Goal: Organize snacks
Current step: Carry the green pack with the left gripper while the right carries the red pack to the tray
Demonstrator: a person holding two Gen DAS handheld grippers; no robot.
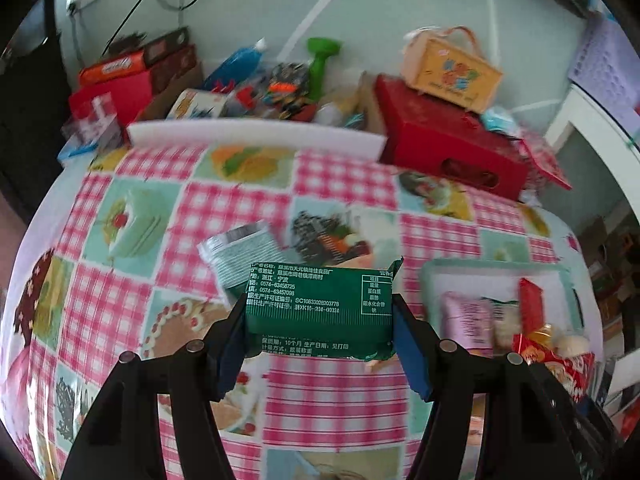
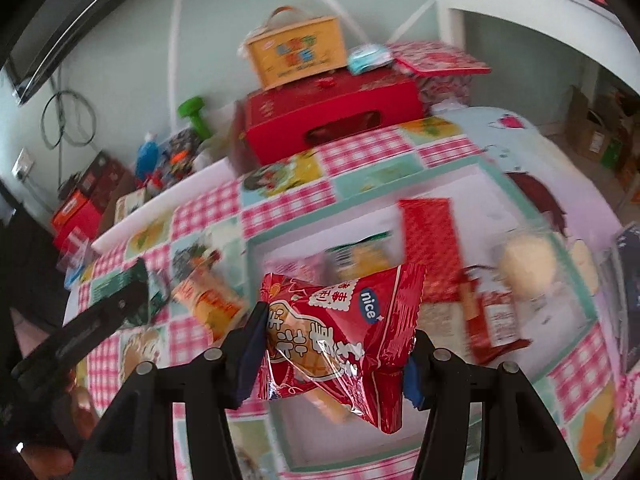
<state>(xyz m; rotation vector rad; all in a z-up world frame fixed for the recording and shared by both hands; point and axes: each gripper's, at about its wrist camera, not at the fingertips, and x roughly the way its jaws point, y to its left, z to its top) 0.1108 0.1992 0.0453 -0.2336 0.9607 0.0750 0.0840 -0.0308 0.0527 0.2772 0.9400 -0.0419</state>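
Left gripper point(image 1: 319, 312) fingers pinch a green packet point(image 1: 318, 310); right gripper point(image 2: 336, 350) fingers pinch a red packet point(image 2: 340, 336) above the tray point(image 2: 536, 216)

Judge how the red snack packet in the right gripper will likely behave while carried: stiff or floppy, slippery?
Probably floppy: the red snack packet sags below the right gripper, its end crumpled. Likely slippery, since its film is glossy. Seemingly light, as a side pinch alone holds it.
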